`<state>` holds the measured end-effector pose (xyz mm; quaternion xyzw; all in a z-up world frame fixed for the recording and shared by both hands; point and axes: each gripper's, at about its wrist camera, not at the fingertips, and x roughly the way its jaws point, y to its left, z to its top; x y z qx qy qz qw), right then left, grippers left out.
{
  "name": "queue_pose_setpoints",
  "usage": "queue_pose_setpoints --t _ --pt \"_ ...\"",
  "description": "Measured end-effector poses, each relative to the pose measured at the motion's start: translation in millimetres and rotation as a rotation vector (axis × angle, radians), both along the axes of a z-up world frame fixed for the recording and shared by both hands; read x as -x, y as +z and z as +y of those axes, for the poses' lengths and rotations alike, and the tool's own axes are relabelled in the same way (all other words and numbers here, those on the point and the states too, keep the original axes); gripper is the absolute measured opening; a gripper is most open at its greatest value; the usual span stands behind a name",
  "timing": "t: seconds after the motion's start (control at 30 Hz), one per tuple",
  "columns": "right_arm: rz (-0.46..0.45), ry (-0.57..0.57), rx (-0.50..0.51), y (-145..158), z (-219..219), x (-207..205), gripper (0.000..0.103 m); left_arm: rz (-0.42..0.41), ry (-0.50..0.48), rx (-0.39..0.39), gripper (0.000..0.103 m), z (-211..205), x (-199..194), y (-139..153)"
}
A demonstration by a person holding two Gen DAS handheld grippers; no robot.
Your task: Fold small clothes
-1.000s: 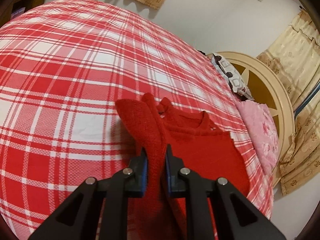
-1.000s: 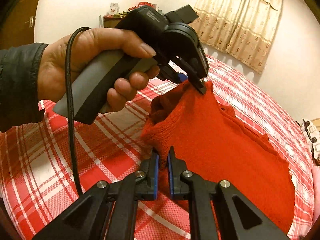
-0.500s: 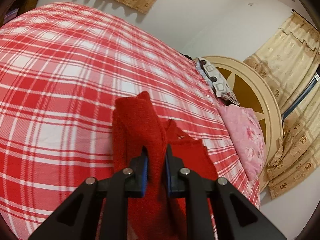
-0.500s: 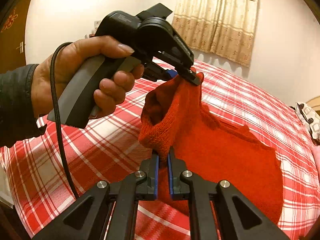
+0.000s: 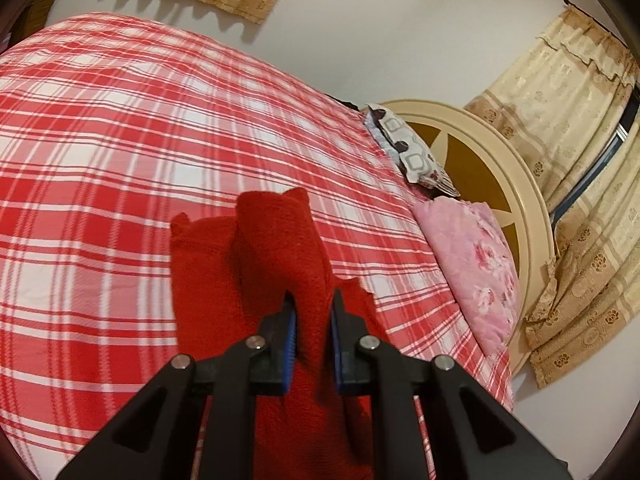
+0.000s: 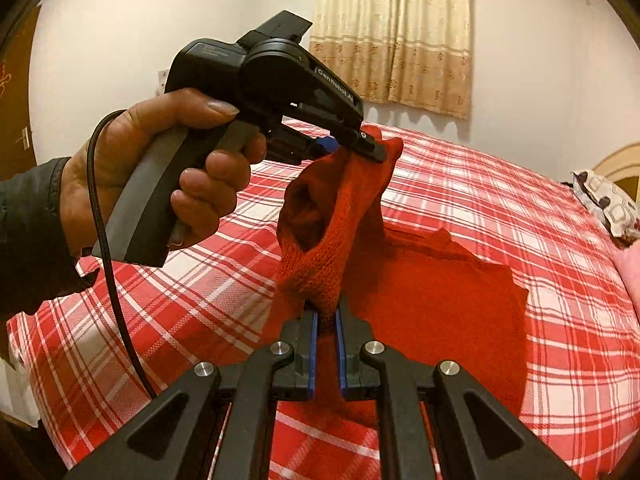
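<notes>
A small red knitted sweater [image 6: 436, 300] lies partly on the red-and-white plaid bed [image 6: 500, 200], with one edge lifted off it. My right gripper [image 6: 325, 312] is shut on the lower corner of that raised edge. In the right wrist view a person's hand [image 6: 160, 176] holds my left gripper [image 6: 366, 145], which is shut on the upper corner. In the left wrist view the left gripper [image 5: 312, 306] pinches a thick fold of the sweater [image 5: 280, 248], and the rest drapes down onto the bed [image 5: 100, 140] beneath.
A pink floral pillow [image 5: 476, 264] and a patterned pillow [image 5: 408, 152] rest against the cream round headboard [image 5: 516, 184] at the bed's right end. Beige curtains [image 6: 394, 28] hang on the walls. A black cable [image 6: 116, 288] trails from the left gripper's handle.
Both grippers have carried the held sweater edge up and across the bed. More of the sweater body now lies folded under the raised edge, and the right gripper has rolled.
</notes>
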<state>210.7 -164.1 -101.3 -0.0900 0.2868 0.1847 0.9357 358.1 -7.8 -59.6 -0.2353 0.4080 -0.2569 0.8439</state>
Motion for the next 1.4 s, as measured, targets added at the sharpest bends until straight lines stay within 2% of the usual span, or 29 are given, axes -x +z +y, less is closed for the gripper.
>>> queue_pose_setpoints --t 0.23,0.5,0.93,1.1,1.3,1.37,1.4 --pt "0.025 -0.047 -0.053 6 -35 1 0.006 0.001 -0.045 0.004 0.015 -35 -5 2" --pt "0.076 -0.106 -0.106 -1 -73 4 0.006 0.004 -0.110 -0.025 0.015 -74 -10 -5" --pt "0.205 -0.179 -0.230 -38 -121 11 0.006 0.006 -0.228 -0.165 0.015 -144 -9 -35" --pt "0.238 -0.200 -0.281 -49 -135 7 0.006 -0.037 -0.243 -0.265 0.016 -165 -4 -40" --pt "0.249 -0.217 -0.311 -53 -145 9 0.006 -0.126 -0.242 -0.300 0.024 -160 13 -27" --pt "0.254 -0.221 -0.323 -54 -148 8 0.007 -0.162 -0.234 -0.308 0.033 -148 22 -20" --pt "0.258 -0.222 -0.330 -54 -150 8 0.007 -0.186 -0.218 -0.321 0.044 -138 29 -17"
